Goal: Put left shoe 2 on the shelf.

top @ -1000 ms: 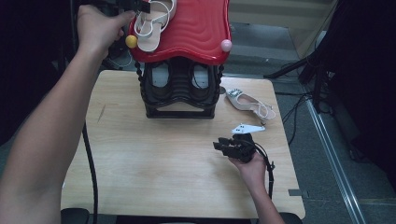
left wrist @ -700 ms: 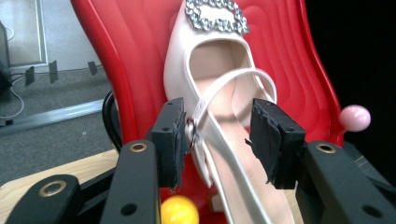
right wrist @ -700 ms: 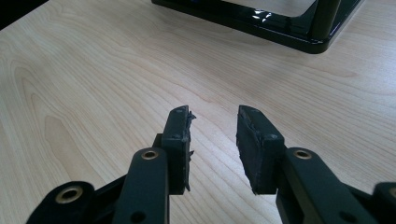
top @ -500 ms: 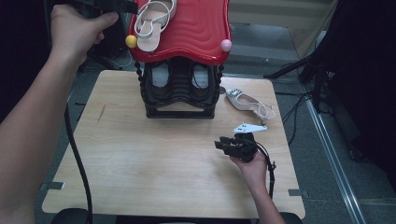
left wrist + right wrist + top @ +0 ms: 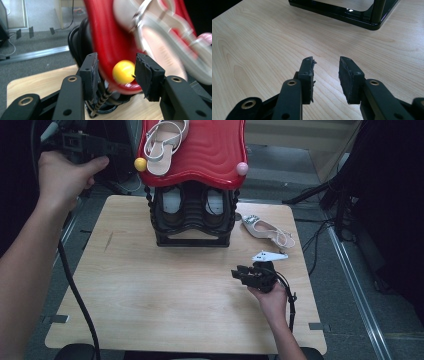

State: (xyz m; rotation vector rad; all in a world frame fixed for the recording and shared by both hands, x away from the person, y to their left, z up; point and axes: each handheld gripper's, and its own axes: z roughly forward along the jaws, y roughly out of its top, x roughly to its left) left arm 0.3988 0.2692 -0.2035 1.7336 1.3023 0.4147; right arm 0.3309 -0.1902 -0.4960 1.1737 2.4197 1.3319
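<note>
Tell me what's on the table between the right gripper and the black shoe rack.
Nothing: in the right gripper view, bare wooden table runs from the open right gripper to the black shoe rack. The high view shows the same.

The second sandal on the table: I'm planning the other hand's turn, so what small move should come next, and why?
Probably swing the right tool toward the sandal on the table beside the black rack. That tool rests open and empty on the table, while the other sandal already lies on the red top, near the left tool.
</note>
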